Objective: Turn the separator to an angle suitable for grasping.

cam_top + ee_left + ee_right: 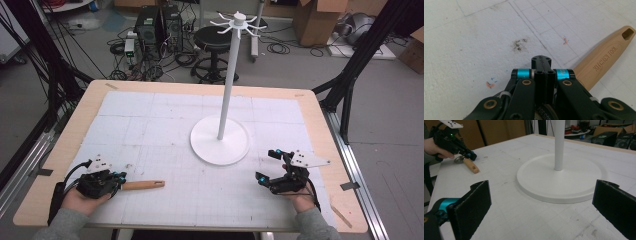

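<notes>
While the left gripper (118,178) sits at the near left of the table (60,150), its jaws are fully closed, pads pressed together w/ nothing between; the wooden handle (143,185) of a kitchen tool lies flat just beside them, pointing right. At the near right, the right gripper (266,167) has jaws wide open, empty, facing the white stand (220,142) in the table's centre.

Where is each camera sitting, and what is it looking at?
High view: above the table edge, looking forward and down; both hands and sleeves show.
Left gripper view: rides the left claw, shut, facing the mat and wooden handle.
Right gripper view: rides the open right claw, facing the white stand.
Shared: the handle and stand appear in the high view too.
</notes>
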A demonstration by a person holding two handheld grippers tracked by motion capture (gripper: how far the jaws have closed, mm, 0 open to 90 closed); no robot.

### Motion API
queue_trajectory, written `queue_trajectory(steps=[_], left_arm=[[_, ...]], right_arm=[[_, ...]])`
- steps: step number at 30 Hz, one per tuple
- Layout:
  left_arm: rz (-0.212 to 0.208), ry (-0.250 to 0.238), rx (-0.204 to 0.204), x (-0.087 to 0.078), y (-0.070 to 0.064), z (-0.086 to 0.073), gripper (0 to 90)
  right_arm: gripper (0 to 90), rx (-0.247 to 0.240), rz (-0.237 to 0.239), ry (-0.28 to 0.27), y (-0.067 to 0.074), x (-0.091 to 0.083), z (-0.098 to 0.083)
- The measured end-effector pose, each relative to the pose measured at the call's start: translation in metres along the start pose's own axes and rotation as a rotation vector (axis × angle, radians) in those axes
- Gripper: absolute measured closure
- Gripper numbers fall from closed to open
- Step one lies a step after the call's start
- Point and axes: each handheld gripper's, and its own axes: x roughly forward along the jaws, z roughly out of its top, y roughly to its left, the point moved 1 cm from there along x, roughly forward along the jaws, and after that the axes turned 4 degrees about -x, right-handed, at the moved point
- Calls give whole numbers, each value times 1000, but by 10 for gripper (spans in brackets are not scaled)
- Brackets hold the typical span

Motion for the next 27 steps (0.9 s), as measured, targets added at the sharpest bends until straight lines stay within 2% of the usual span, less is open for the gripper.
queue_trajectory(steps=[4, 6, 7, 9, 11, 13, 22, 27], left_arm=[[24, -12, 15, 2, -1, 1, 900], [15, -27, 40, 4, -1, 2, 900], [13, -50, 60, 3, -3, 3, 900], [23, -75, 57, 0, -5, 6, 900], [12, -110, 62, -6, -8, 9, 900], [-3, -120, 69, -9, -12, 10, 900], [-92, -98, 155, -5, -49, 13, 899], [-133, -61, 206, 3, -69, 12, 899]], right_arm=[[12, 0, 1, -1, 0, 0, 0], [12, 3, 4, -3, 0, 0, 0], [11, 3, 5, -7, 0, 0, 0], [12, 1, 4, -7, 0, 0, 1], [11, 6, 1, -10, 0, -1, 1], [12, 7, 1, -9, 0, -1, 1], [12, -3, -1, -12, 0, -1, 1], [11, -2, 3, -8, 0, 0, 1]])
